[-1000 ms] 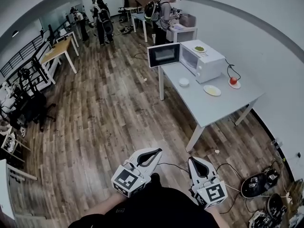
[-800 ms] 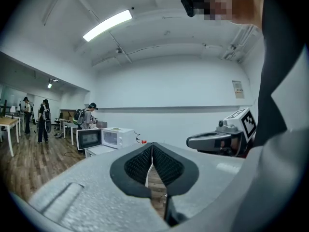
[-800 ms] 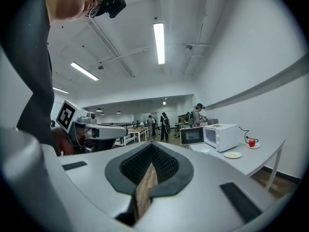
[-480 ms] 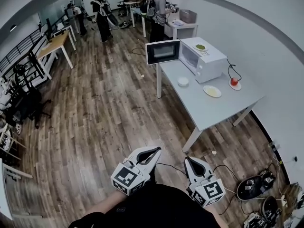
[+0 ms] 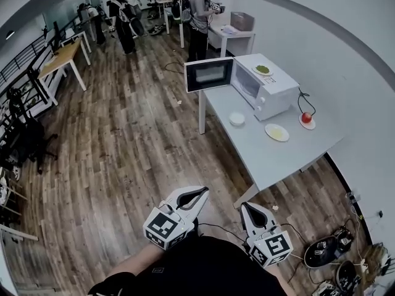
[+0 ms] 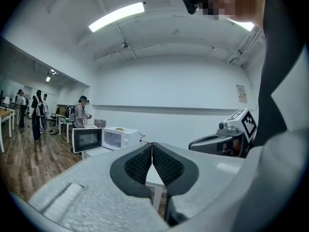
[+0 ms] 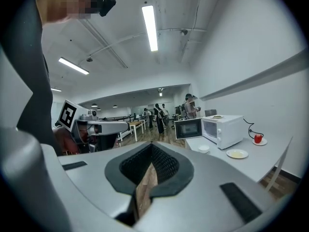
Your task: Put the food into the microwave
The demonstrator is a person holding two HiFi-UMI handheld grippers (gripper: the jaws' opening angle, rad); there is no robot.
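At the bottom of the head view, both grippers are empty and the task has barely begun.
Left gripper (image 5: pixel 199 195) and right gripper (image 5: pixel 245 207) have their jaws clenched on nothing. The microwave (image 5: pixel 271 88) door (image 5: pixel 210 74) already hangs open at upper centre. What looks like the food, a pale plate (image 5: pixel 276 132), sits untouched on the table (image 5: pixel 271 159). Compared with a second ago, the table has drawn nearer.

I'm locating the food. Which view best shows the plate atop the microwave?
The head view: it looks down onto the plate with green food on the microwave. Both gripper views show it only distant and edge-on.
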